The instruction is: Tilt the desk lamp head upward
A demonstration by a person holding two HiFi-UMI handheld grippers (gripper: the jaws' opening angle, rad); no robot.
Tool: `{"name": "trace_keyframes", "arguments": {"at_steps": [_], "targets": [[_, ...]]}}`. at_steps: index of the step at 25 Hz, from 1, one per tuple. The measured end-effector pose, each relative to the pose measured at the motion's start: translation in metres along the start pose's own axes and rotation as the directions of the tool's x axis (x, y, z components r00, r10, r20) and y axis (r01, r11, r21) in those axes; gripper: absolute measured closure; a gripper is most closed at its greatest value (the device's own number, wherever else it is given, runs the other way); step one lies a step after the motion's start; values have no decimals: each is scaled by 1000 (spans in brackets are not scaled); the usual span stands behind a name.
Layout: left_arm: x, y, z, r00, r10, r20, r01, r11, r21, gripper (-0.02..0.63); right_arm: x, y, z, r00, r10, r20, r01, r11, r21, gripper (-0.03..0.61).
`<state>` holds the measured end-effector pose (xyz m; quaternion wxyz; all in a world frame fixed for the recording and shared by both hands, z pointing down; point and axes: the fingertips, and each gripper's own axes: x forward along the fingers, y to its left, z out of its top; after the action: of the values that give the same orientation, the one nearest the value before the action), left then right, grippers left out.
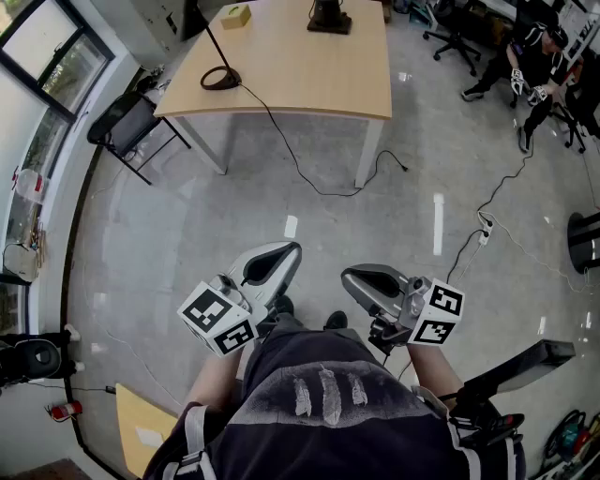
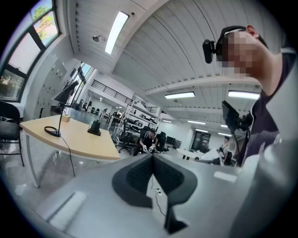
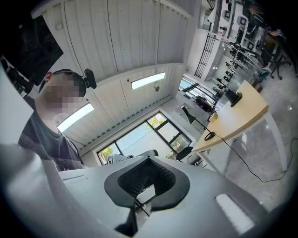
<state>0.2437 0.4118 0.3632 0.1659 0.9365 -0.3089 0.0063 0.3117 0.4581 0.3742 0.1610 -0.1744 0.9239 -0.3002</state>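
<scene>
No readable text, label, brand, number or sign in any view. Marker cube (image 1: 218,319) on left gripper (image 1: 286,251) and second marker cube (image 1: 437,312) on right gripper (image 1: 352,277): black-and-white square code patterns only, no letters or digits. Small tan box (image 1: 236,15) on worktop (image 1: 309,75): any print too small to read.

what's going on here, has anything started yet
A person stands back from the light wooden table, holding a claw in each hand. The left claw and right claw are both shut and empty. The black desk lamp with the round base sits on that table, untouched, well away from both claws.
</scene>
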Motion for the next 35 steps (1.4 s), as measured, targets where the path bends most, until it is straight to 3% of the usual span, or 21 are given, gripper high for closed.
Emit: {"name": "trace_keyframes", "arguments": {"at_steps": [8, 17, 25, 35], "targets": [[-53, 55, 24, 997, 31, 74, -29, 999, -28, 612, 70, 4, -11, 998, -31, -59, 31, 999, -10, 580], [-119, 141, 53, 982, 78, 171, -65, 995, -80, 612, 181, 15, -18, 992, 15, -126, -17, 1000, -13, 580], [-177, 194, 55, 972, 104, 212, -78, 989, -129, 612, 249, 22, -49, 978, -8, -208, 9, 1000, 6, 580], [-215, 219, 61, 963, 113, 247, -81, 987, -136, 612, 304, 31, -69, 965, 28, -261, -27, 1000, 6, 580]]}}
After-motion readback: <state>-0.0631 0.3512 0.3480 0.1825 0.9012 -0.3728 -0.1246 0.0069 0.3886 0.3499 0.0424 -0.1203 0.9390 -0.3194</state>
